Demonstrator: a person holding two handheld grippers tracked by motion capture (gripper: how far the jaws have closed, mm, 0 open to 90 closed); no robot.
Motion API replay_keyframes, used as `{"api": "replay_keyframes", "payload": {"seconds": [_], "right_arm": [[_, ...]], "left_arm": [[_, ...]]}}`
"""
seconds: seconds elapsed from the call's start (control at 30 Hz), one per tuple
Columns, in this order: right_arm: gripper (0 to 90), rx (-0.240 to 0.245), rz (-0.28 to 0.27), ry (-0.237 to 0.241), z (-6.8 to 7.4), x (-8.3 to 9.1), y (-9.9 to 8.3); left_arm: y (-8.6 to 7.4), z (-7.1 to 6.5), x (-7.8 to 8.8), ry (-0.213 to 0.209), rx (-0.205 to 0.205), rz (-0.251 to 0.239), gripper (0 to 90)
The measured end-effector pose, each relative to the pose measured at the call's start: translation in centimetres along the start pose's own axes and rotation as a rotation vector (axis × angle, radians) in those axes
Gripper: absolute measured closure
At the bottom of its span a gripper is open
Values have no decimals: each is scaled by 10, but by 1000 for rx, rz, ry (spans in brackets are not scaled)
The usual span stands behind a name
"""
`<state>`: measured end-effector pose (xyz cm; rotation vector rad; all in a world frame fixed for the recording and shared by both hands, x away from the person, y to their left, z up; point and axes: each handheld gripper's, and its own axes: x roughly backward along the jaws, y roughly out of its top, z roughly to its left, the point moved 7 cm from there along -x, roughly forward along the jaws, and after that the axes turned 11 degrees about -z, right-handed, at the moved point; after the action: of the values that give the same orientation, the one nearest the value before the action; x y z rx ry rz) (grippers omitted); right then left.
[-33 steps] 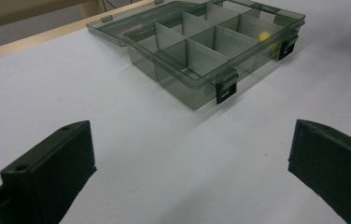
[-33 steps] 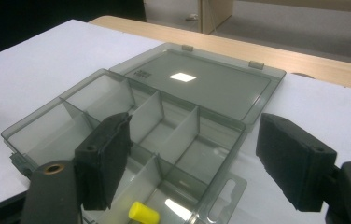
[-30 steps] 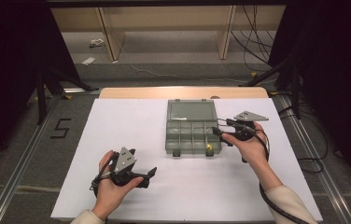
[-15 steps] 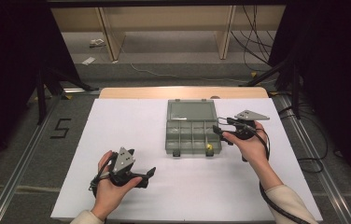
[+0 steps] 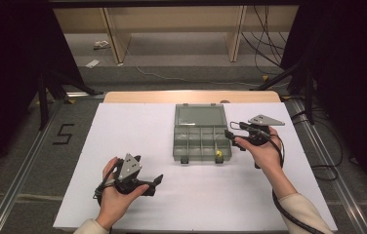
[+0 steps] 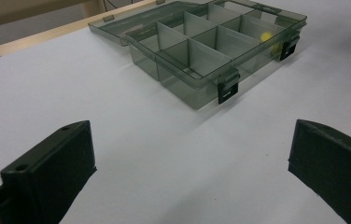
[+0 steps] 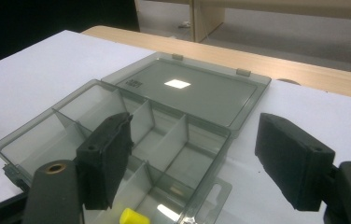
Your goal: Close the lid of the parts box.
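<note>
The only writing I can read is a dark "5" (image 5: pixel 65 134) marked on the grey floor strip left of my white table (image 5: pixel 123 141); a small embossed mark on the box lid is too small to read. Nothing has shifted since the earlier frames: both my hands sit where they were. My clear compartment box (image 5: pixel 202 132) lies open at the middle of the table, lid folded flat to the far side. My right gripper (image 5: pixel 234 138) hovers at the box's right edge, jaws spread wide and grasping nothing. My left gripper (image 5: pixel 156 181) rests near the table's near left, jaws released and apart. The right gripper view brings the small yellow piece (image 7: pixel 134 217) close up in a near compartment.
</note>
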<state>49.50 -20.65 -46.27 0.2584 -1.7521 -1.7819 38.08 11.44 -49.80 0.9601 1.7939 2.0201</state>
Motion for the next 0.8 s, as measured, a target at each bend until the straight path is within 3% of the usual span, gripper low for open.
{"api": "replay_keyframes", "payload": {"seconds": [0.8], "right_arm": [[308,-25,-23,-20,-12,6,0]], "left_arm": [[-1,-4,-3,-7,-3,5,2]]}}
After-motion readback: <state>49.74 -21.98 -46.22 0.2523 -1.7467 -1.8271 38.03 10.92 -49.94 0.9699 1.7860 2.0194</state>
